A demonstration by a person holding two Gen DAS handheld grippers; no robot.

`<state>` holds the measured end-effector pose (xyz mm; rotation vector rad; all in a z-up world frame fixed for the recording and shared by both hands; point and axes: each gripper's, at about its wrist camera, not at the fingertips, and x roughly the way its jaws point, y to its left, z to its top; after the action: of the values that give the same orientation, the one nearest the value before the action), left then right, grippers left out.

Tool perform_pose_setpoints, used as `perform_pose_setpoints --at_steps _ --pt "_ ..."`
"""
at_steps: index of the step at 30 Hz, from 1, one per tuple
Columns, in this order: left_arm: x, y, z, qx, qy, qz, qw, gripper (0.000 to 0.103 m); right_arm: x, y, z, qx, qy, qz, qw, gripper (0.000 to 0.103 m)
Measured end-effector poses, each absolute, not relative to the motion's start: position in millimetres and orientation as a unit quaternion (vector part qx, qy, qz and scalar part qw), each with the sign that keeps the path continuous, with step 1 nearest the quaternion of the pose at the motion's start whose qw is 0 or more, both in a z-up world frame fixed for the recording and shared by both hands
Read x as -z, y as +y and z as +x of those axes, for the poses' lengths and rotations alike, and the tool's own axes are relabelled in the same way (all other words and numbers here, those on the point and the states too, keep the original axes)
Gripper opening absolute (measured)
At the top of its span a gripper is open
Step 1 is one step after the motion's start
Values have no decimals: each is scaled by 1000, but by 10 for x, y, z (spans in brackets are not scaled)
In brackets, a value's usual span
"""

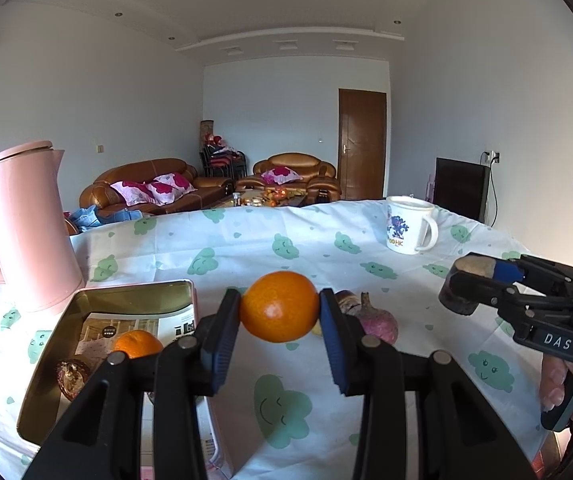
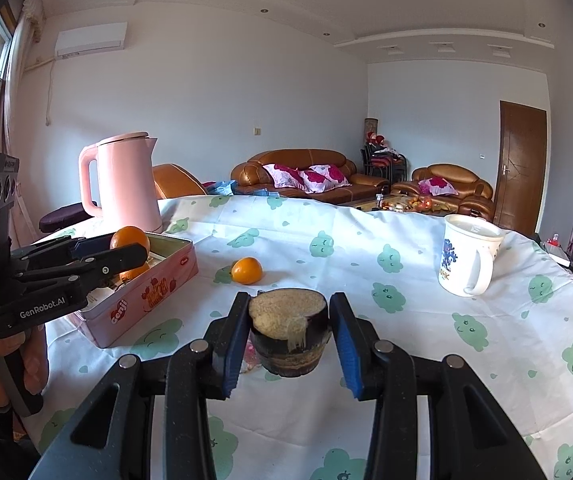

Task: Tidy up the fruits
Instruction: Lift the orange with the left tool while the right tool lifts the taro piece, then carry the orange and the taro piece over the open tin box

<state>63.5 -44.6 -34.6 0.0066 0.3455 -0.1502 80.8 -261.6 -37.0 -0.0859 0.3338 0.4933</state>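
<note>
My left gripper point(image 1: 280, 308) is shut on an orange point(image 1: 279, 306) and holds it above the table, just right of the pink tin point(image 1: 42, 364). The tin holds another orange point(image 1: 138, 343) and a gold-wrapped item point(image 1: 72, 374). My right gripper point(image 2: 289, 330) is shut on a dark cut sugarcane piece point(image 2: 288, 330) with a pale fibrous top; it also shows in the left wrist view point(image 1: 466, 284). A loose orange point(image 2: 247, 270) lies on the cloth beside the tin point(image 2: 142, 300). A purple fruit point(image 1: 378, 320) lies behind my left fingers.
A pink kettle point(image 1: 26, 224) stands behind the tin at the left. A white printed mug point(image 1: 410, 224) stands at the far right of the table. The tablecloth point(image 1: 246, 240) is white with green clouds. Sofas stand beyond the table.
</note>
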Motion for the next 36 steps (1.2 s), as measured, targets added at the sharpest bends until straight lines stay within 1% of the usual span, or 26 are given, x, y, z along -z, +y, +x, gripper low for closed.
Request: perform_pose_setpoints --at_steps 6,20,36 --pt "323 -452 574 66 154 8 986 41 351 -2636 747 -242 147 -41 958 42" --pt "310 -440 530 62 145 6 987 41 326 -2671 602 -238 110 -38 964 42" --pt "321 -303 544 45 167 -3 985 41 315 -2514 660 -254 131 -53 957 42"
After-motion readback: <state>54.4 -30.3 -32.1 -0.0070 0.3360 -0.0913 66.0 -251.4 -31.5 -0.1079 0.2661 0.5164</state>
